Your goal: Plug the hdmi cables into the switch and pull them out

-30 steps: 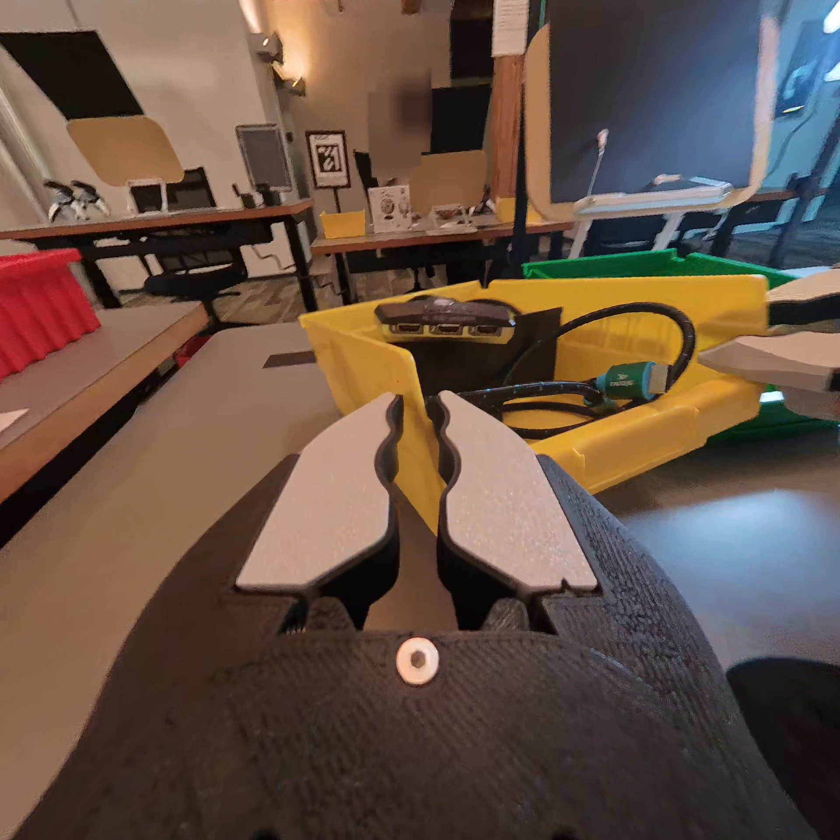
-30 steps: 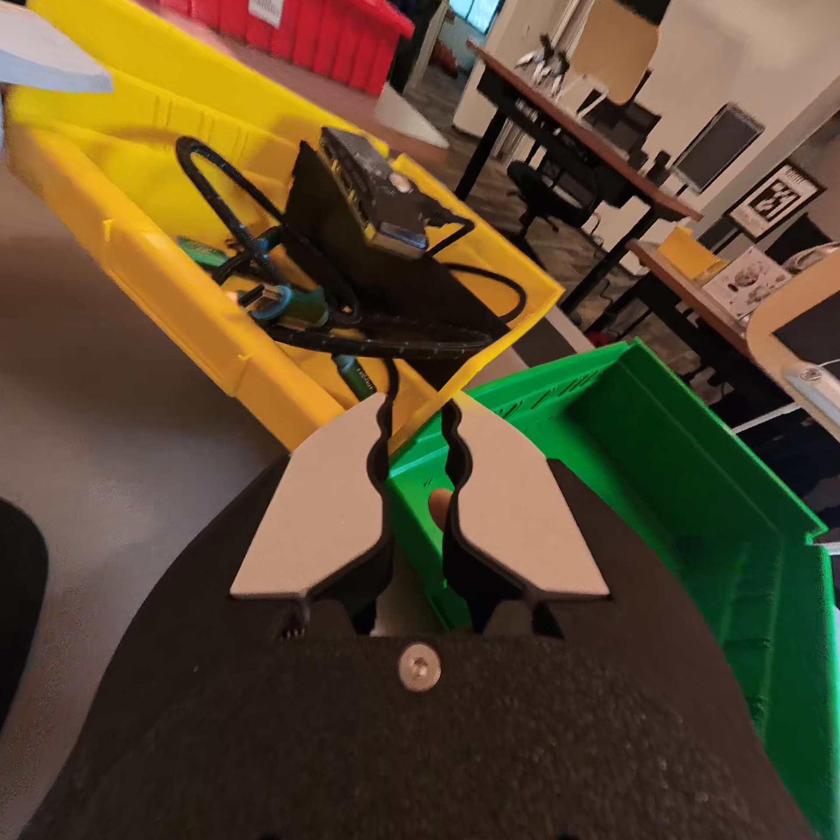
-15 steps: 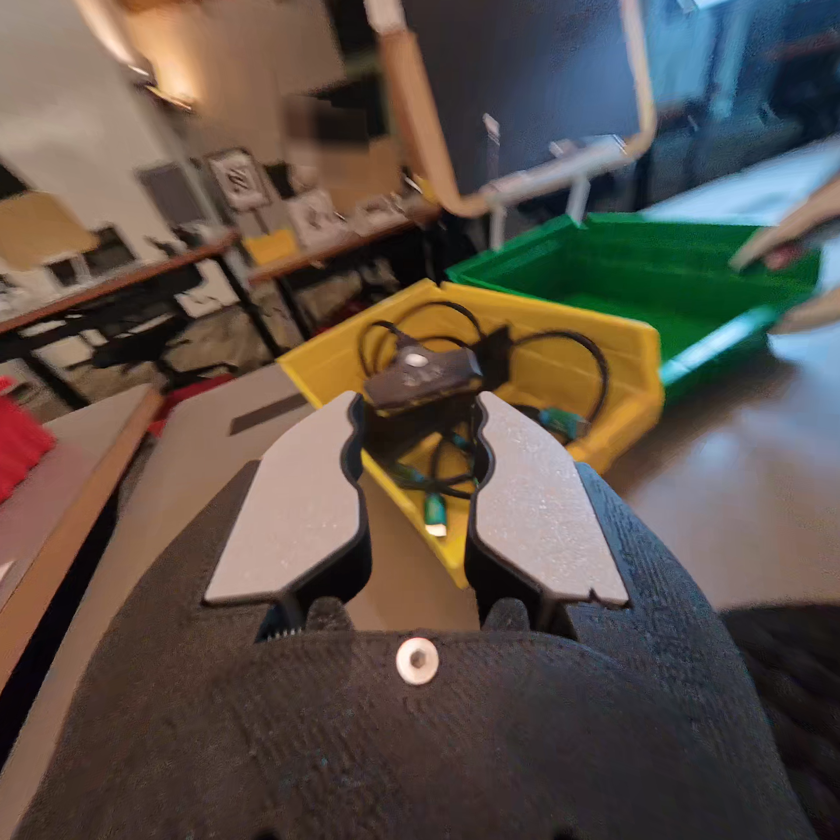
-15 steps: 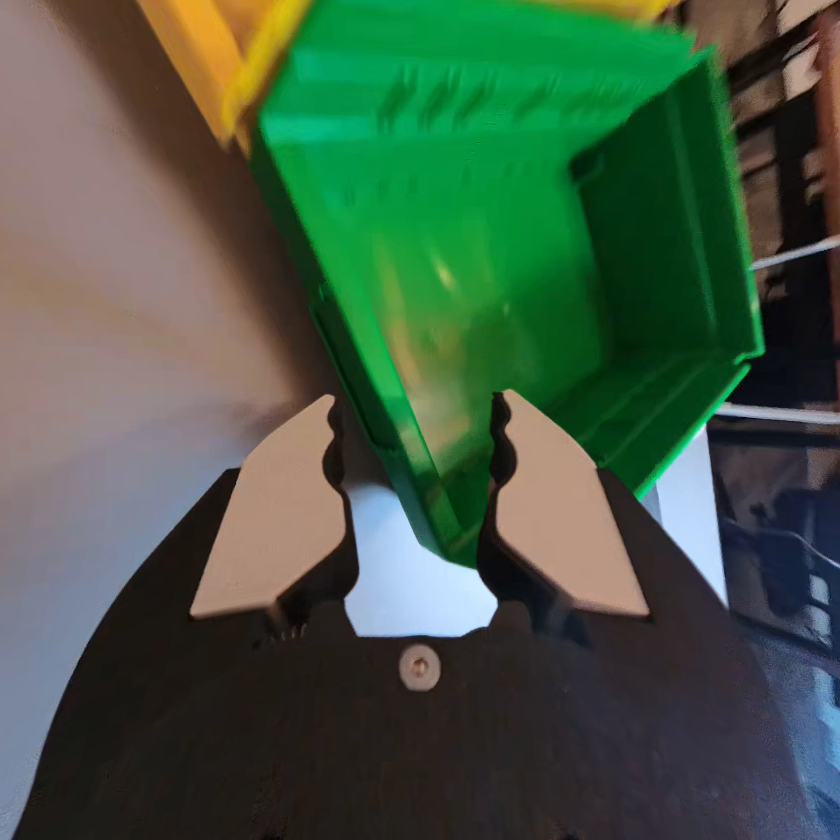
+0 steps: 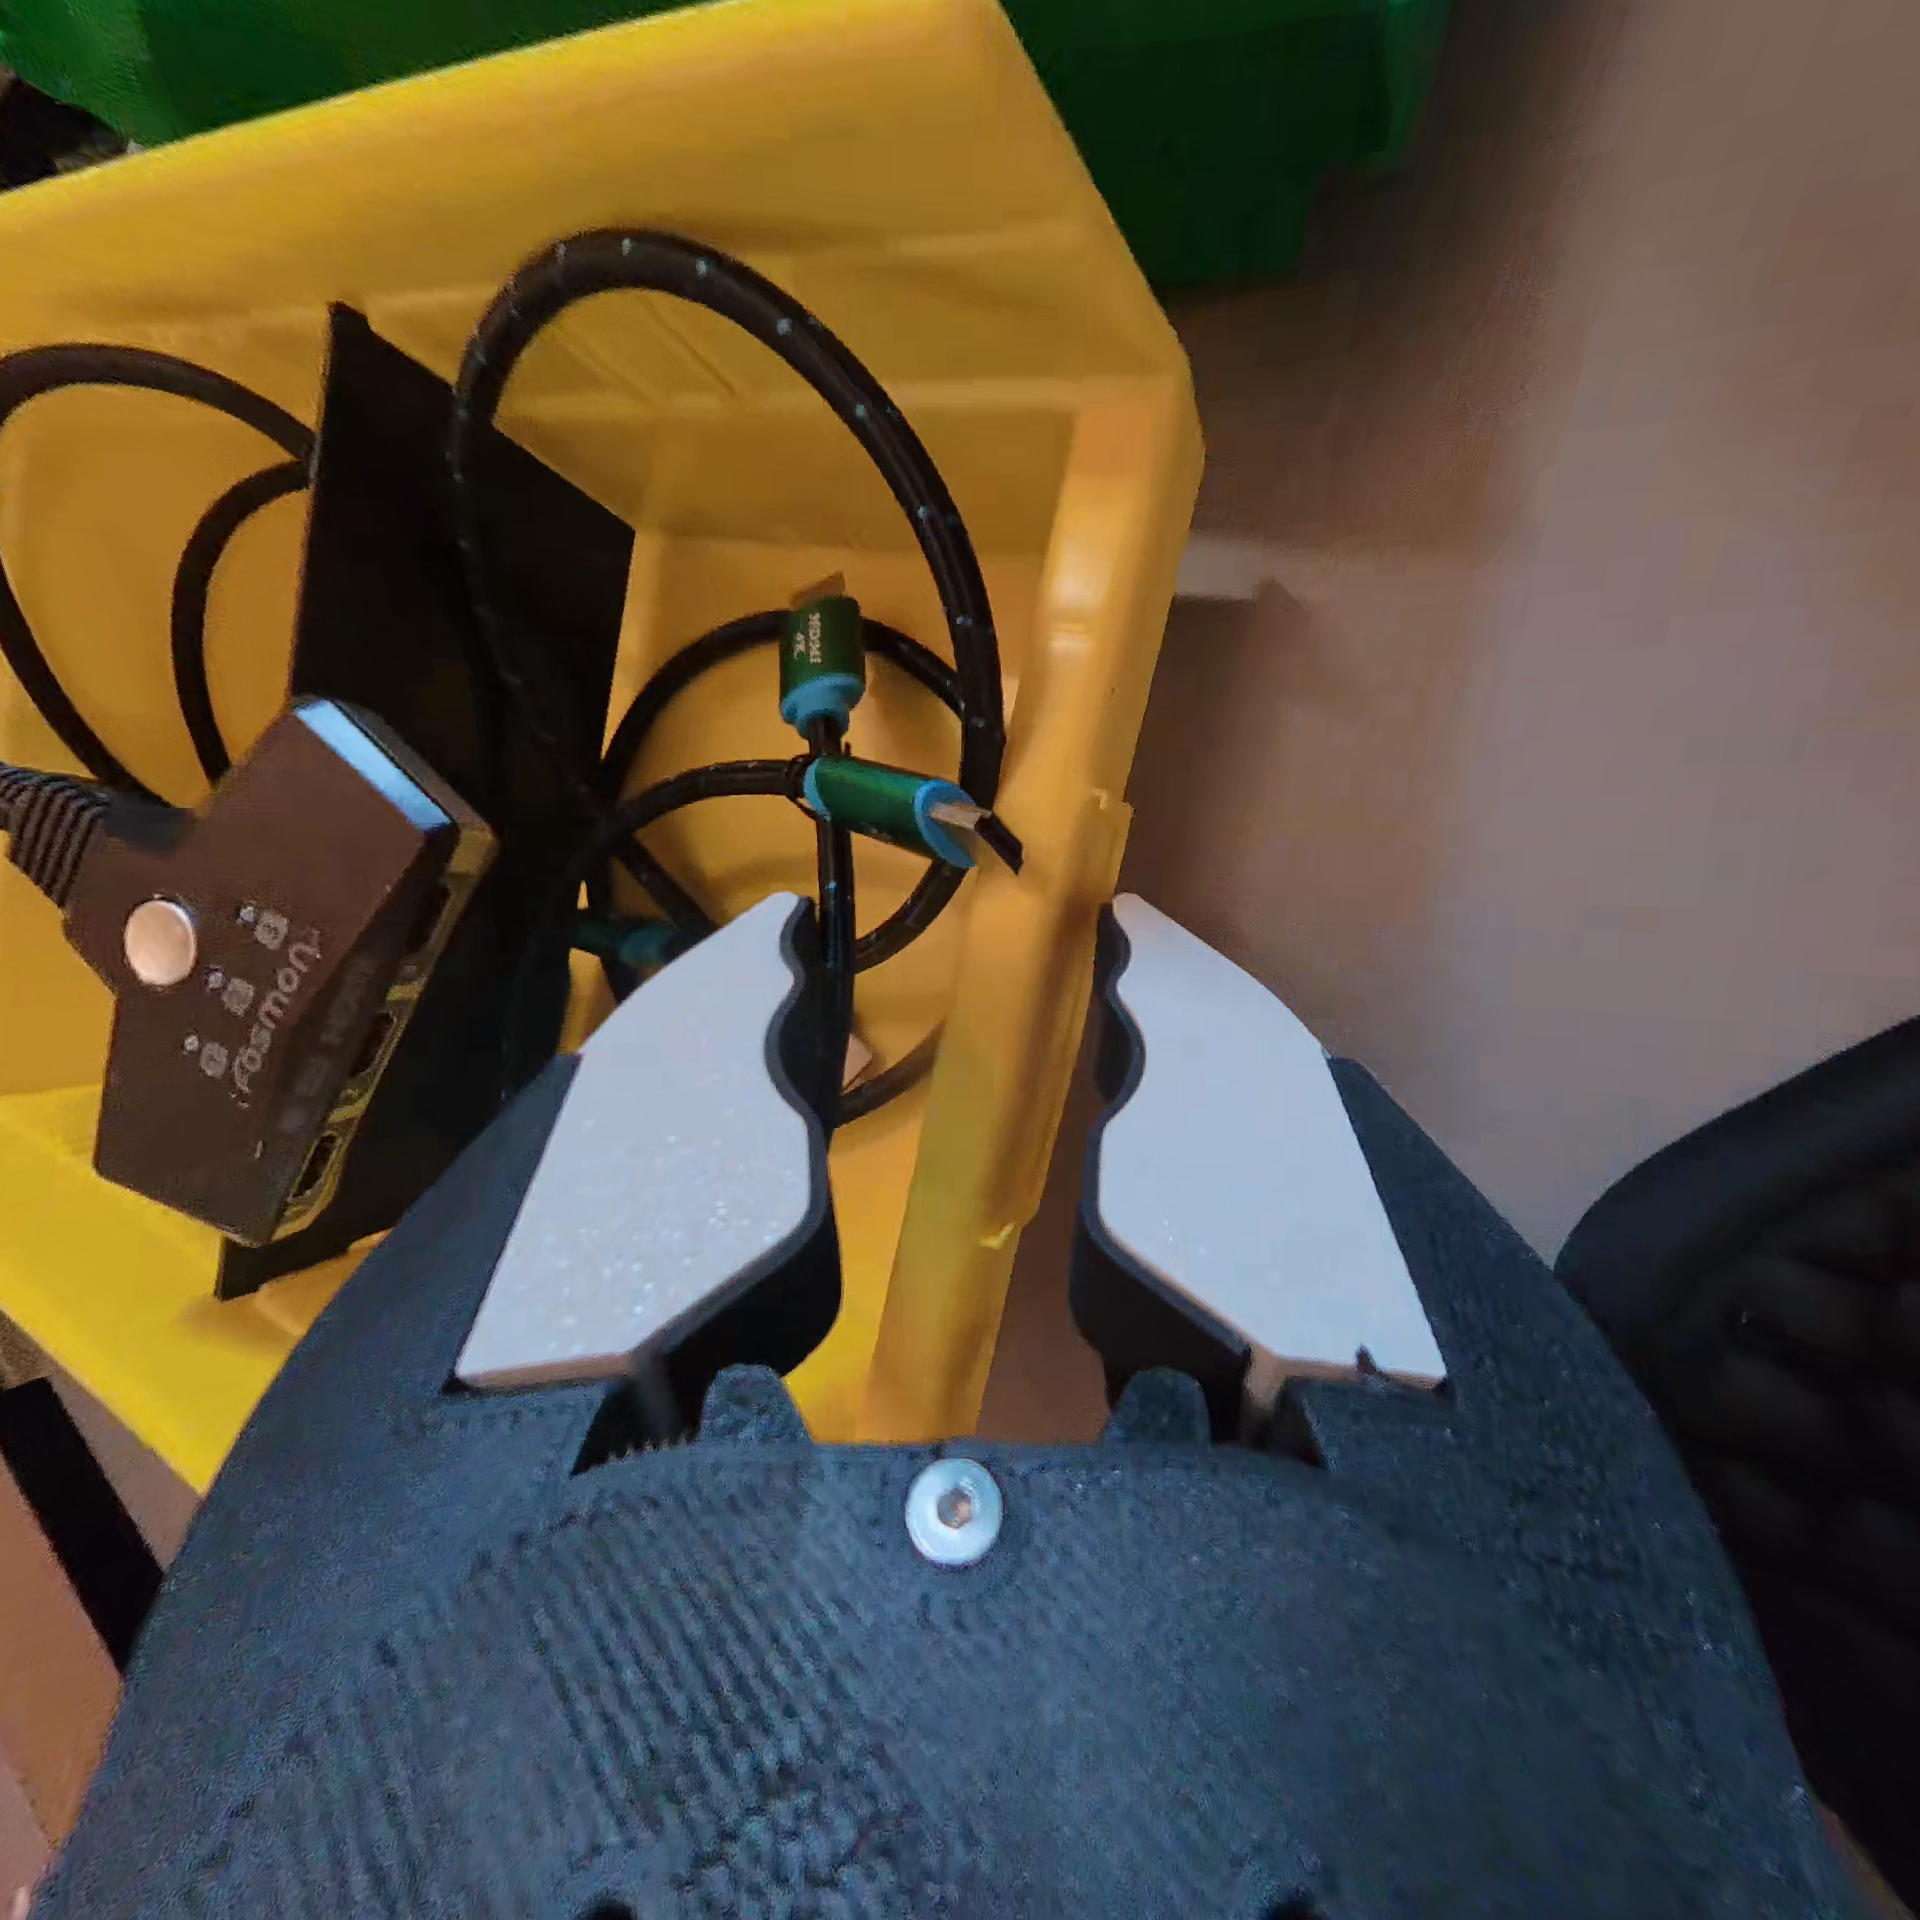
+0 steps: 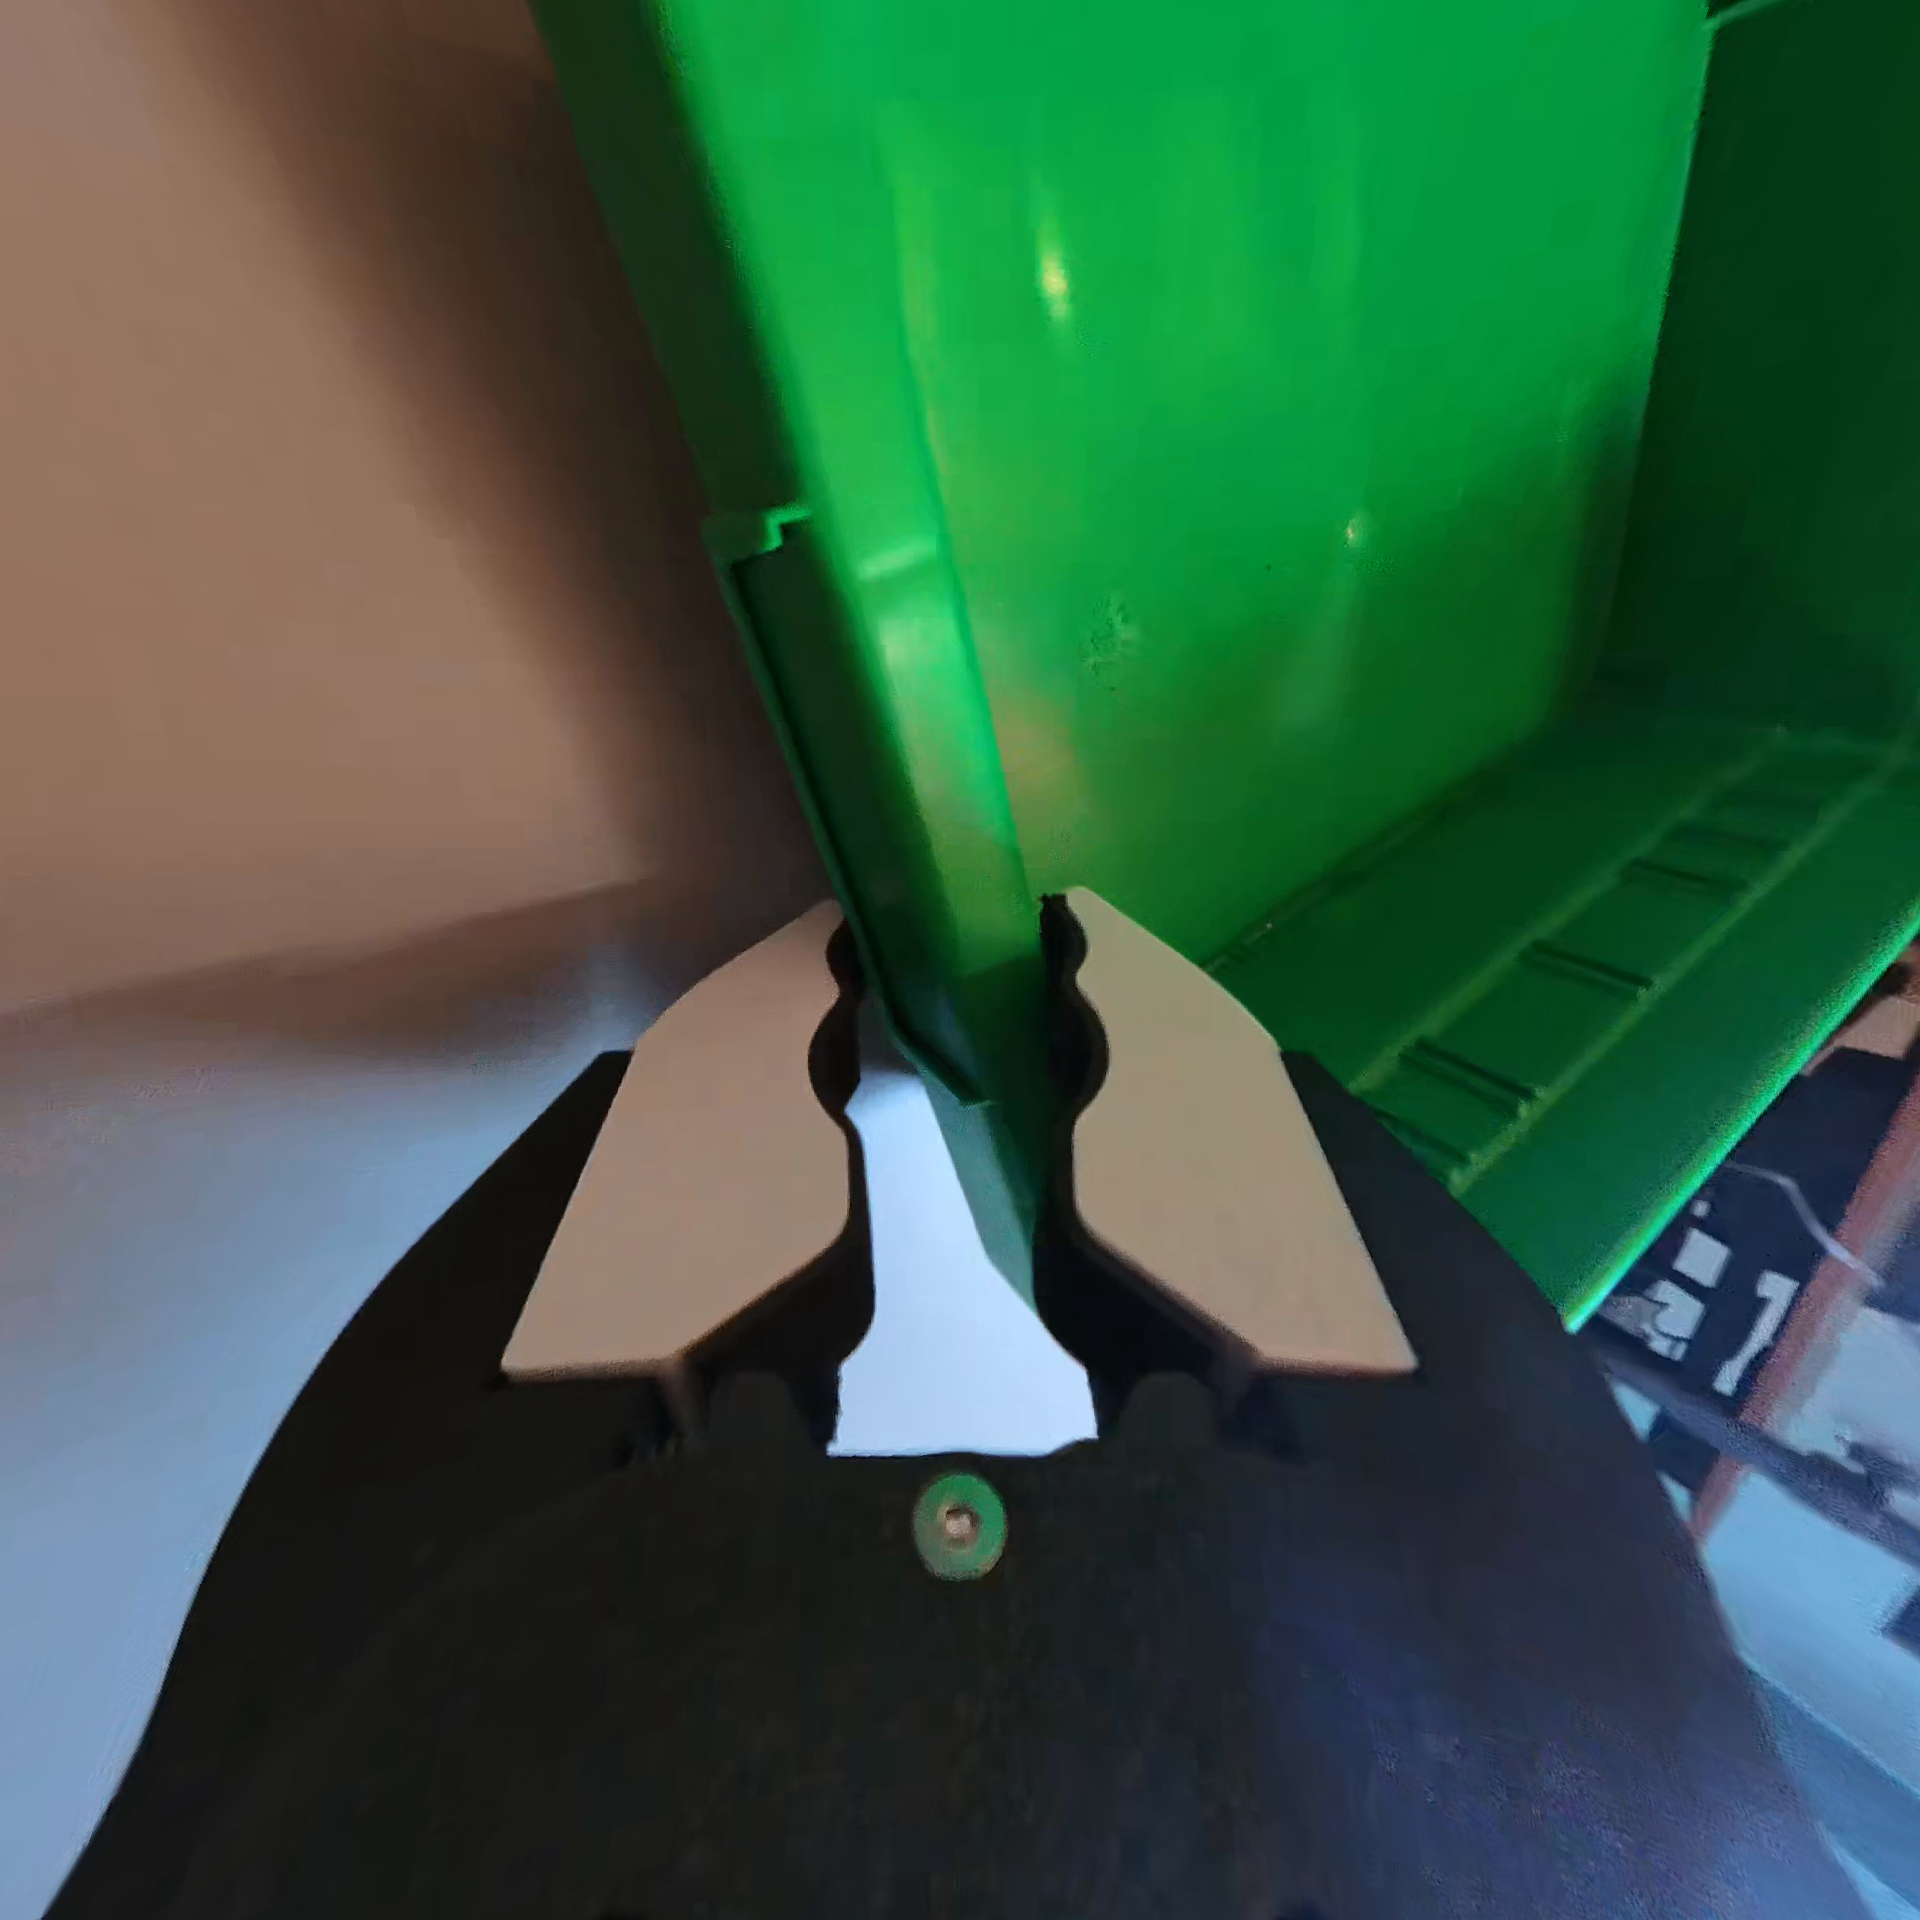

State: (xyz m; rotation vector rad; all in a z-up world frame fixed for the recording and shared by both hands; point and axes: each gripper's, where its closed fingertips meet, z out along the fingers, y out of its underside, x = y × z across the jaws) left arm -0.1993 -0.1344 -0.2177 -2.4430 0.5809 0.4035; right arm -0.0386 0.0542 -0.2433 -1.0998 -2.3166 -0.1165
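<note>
The switch (image 5: pixel 272 977) is a small dark box with a round silver button and a row of small indicator marks on its top face. It lies tilted at about nine o'clock in the left wrist view, its ports facing lower right, all visibly unoccupied, and a braided lead leaves its far-left end. The hdmi cables (image 5: pixel 914 488) are black braided cords looped at twelve to one o'clock of it. Two green-sleeved plugs show near centre: one (image 5: pixel 823 652) pointing up, another (image 5: pixel 891 807) pointing right with its metal tip bare.
</note>
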